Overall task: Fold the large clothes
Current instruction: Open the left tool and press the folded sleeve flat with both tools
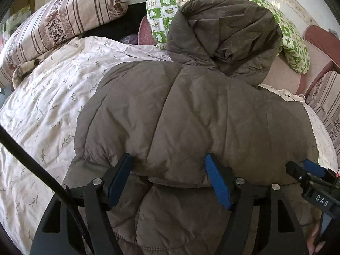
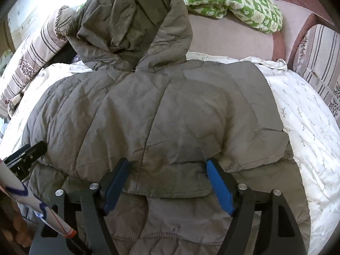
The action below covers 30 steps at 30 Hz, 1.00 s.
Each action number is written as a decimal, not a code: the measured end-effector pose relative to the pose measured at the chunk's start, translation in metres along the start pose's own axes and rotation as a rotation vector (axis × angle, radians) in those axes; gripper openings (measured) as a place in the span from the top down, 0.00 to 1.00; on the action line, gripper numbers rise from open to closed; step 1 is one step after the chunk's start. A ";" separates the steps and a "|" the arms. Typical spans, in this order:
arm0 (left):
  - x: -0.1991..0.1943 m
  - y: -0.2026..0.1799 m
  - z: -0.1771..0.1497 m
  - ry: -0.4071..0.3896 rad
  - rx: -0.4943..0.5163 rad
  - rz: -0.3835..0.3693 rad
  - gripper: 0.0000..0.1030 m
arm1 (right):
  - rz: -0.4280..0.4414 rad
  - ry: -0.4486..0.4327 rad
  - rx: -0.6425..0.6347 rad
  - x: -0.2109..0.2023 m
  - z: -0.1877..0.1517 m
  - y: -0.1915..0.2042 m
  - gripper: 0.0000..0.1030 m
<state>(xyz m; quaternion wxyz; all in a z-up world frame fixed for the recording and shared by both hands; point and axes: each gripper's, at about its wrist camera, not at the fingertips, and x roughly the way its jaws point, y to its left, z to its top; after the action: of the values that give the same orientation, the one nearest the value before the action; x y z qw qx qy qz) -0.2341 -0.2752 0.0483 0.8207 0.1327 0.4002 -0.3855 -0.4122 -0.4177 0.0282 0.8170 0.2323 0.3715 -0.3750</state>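
Here both tools gape over the jacket (image 1: 191, 116); only the left view shows purple cloth (image 1: 130, 38).

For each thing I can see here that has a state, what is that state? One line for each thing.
jacket: lying on the bed, bottom part folded up over itself, hood spread open at the top
left gripper: open, fingers either side of the folded edge
right gripper: open, fingers either side of the folded edge
green pillow: lying behind the hood
duvet: spread out, wrinkled
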 end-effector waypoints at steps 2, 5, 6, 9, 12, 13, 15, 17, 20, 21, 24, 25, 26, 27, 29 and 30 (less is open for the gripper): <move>0.000 -0.001 -0.001 -0.006 0.003 0.001 0.31 | 0.000 0.000 -0.009 0.001 -0.002 0.001 0.18; 0.002 -0.001 0.001 -0.009 0.000 -0.002 0.30 | -0.003 0.006 -0.011 0.005 -0.002 0.003 0.15; 0.003 0.000 0.002 -0.009 -0.002 -0.004 0.30 | -0.005 0.008 -0.010 0.005 -0.002 0.003 0.14; 0.004 -0.001 0.001 -0.012 0.001 0.000 0.29 | -0.007 0.016 -0.004 0.008 -0.002 0.002 0.10; 0.003 -0.003 0.002 -0.018 0.008 0.009 0.29 | 0.013 0.029 0.017 0.009 -0.002 -0.002 0.10; 0.003 -0.004 0.002 -0.020 0.011 0.012 0.29 | 0.020 0.031 0.025 0.009 -0.002 -0.004 0.10; 0.000 -0.005 0.002 -0.032 0.021 0.017 0.29 | 0.024 0.025 0.029 0.005 -0.001 -0.005 0.10; -0.004 -0.006 0.003 -0.049 0.023 0.018 0.29 | 0.027 0.020 0.031 0.000 -0.002 -0.005 0.10; -0.012 -0.006 0.004 -0.078 0.026 0.027 0.29 | 0.035 -0.002 0.034 -0.012 -0.002 -0.004 0.10; -0.014 -0.007 0.005 -0.090 0.029 0.033 0.29 | 0.023 -0.015 0.032 -0.016 -0.002 -0.004 0.10; -0.019 -0.010 0.006 -0.117 0.042 0.047 0.29 | -0.012 -0.085 0.009 -0.034 -0.001 -0.001 0.10; -0.019 -0.011 0.006 -0.119 0.055 0.058 0.29 | -0.006 -0.095 0.008 -0.037 -0.001 0.000 0.10; -0.018 -0.012 0.006 -0.118 0.061 0.065 0.29 | 0.004 -0.100 0.008 -0.038 -0.001 0.001 0.10; -0.017 -0.013 0.006 -0.114 0.070 0.072 0.29 | 0.016 -0.102 0.004 -0.038 -0.001 0.003 0.10; -0.013 -0.015 0.005 -0.094 0.078 0.071 0.29 | 0.012 -0.081 -0.013 -0.031 -0.002 0.006 0.10; -0.011 -0.015 0.005 -0.087 0.079 0.070 0.29 | 0.012 -0.065 -0.017 -0.027 -0.002 0.007 0.10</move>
<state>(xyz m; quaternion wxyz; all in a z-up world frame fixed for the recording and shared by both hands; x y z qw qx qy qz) -0.2471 -0.2822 0.0614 0.8445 0.1622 0.3437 -0.3774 -0.4196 -0.4005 0.0485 0.8329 0.2152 0.3465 -0.3741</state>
